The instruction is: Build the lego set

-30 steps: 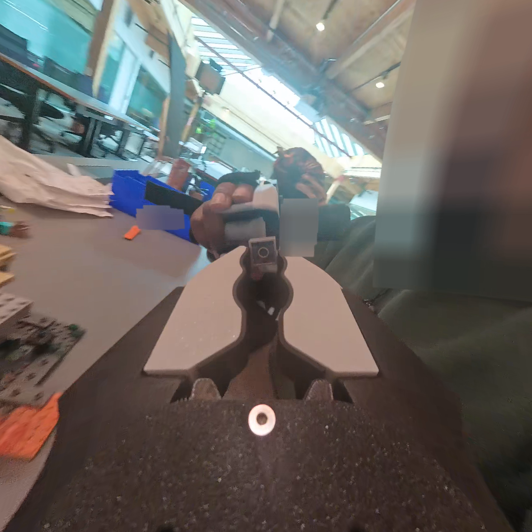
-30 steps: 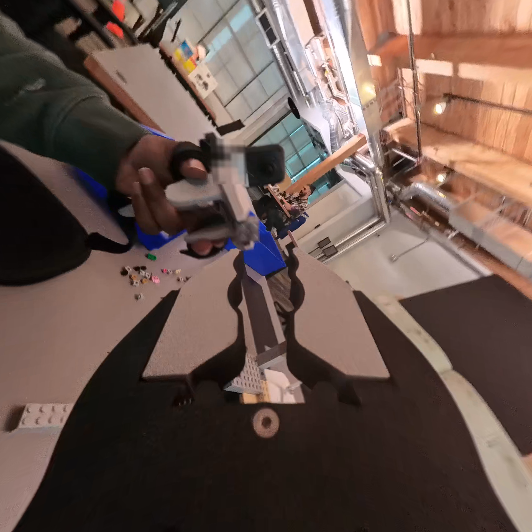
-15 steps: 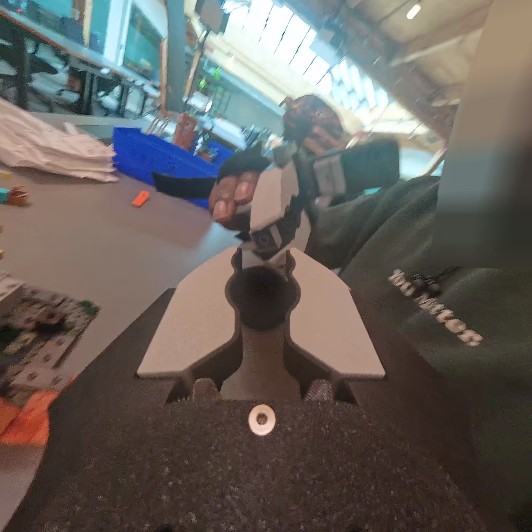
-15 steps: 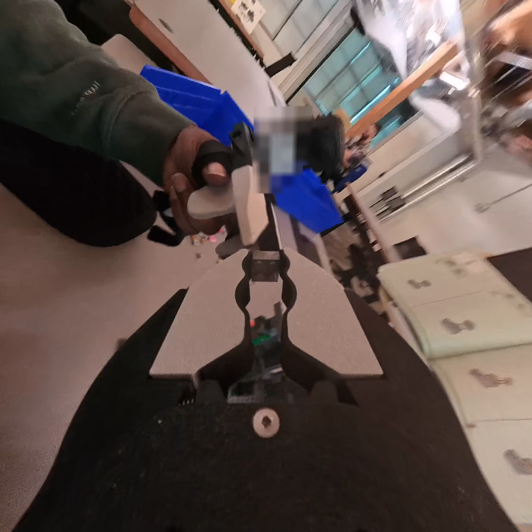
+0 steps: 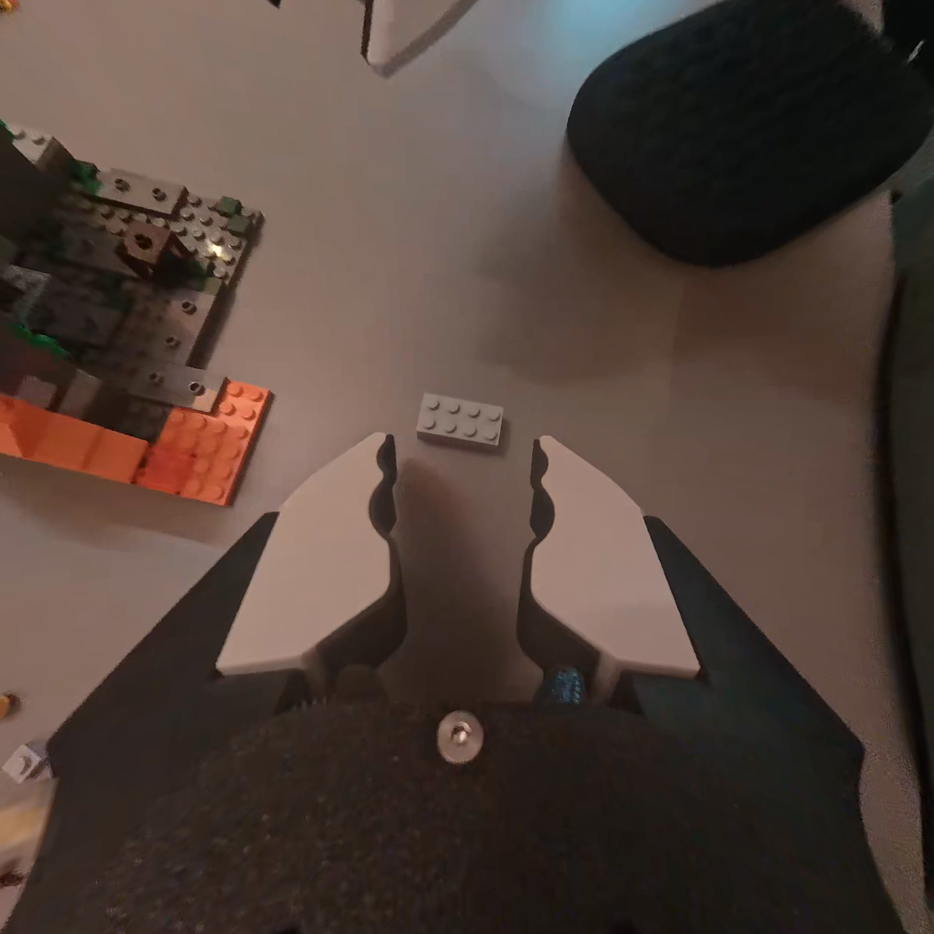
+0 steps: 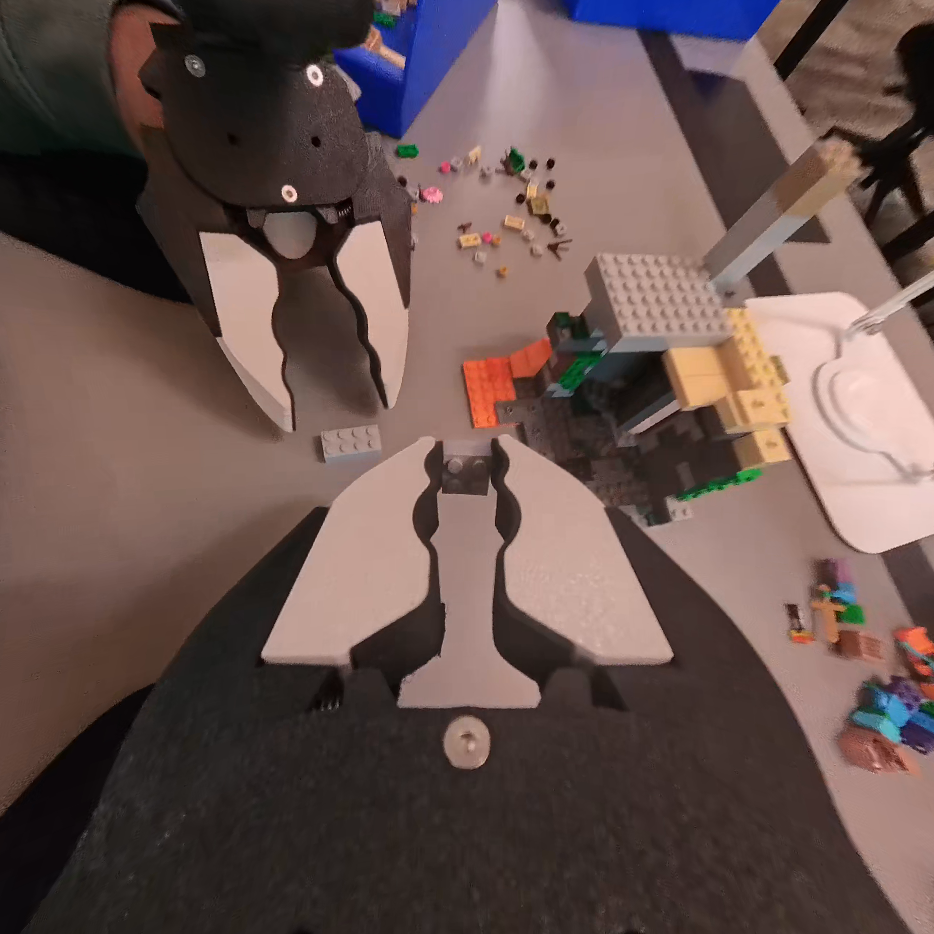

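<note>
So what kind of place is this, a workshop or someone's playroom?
Most likely a work table in a lab or workshop set up for toy-brick building. A half-built brick model stands on the grey table, loose small pieces lie scattered behind it, and blue bins sit at the back.

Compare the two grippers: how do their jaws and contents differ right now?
The left gripper has its jaws spread wide with nothing between them; it hovers over a light grey brick lying on the table. The right gripper has its jaws close together, clamped on a small dark grey brick. Both point down at the table.
</note>
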### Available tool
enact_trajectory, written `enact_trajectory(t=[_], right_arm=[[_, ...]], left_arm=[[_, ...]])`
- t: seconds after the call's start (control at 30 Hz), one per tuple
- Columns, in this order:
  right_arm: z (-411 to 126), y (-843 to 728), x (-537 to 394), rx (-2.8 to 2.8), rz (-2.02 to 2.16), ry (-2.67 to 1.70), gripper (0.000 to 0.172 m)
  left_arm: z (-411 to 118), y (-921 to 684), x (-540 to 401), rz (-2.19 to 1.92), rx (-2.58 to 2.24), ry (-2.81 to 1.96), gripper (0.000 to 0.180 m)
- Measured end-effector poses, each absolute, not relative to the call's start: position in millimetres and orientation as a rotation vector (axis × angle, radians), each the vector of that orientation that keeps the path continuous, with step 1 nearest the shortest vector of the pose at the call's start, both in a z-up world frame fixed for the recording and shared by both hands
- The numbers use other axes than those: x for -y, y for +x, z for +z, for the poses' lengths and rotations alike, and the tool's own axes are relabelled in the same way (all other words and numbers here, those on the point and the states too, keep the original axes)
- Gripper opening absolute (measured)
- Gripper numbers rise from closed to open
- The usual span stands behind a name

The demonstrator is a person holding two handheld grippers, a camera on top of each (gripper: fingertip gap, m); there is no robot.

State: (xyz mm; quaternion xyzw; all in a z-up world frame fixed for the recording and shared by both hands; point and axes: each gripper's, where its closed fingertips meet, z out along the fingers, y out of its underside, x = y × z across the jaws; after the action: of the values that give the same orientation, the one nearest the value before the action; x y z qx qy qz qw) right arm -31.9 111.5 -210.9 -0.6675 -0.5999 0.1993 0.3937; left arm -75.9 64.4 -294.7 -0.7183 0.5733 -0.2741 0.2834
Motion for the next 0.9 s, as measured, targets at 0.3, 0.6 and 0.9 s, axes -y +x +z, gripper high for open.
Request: enact_trajectory(t=[0.3,0.6,0.9], right_arm=[[-249,-48,-87,1.721,0.531,-1.811,0.017],[-285,-70,-74,1.861,0.557,-1.918,0.018],[-294,-77,-71,1.893,0.555,-1.956,0.020]], left_arm=[[-307,-68,-65,-0.631,-1.617,-1.901,0.049],[-307,-64,-64,-0.655,-1.618,-1.886,0.042],[-306,-68,-62,-0.634,-1.623,-1.881,0.043]])
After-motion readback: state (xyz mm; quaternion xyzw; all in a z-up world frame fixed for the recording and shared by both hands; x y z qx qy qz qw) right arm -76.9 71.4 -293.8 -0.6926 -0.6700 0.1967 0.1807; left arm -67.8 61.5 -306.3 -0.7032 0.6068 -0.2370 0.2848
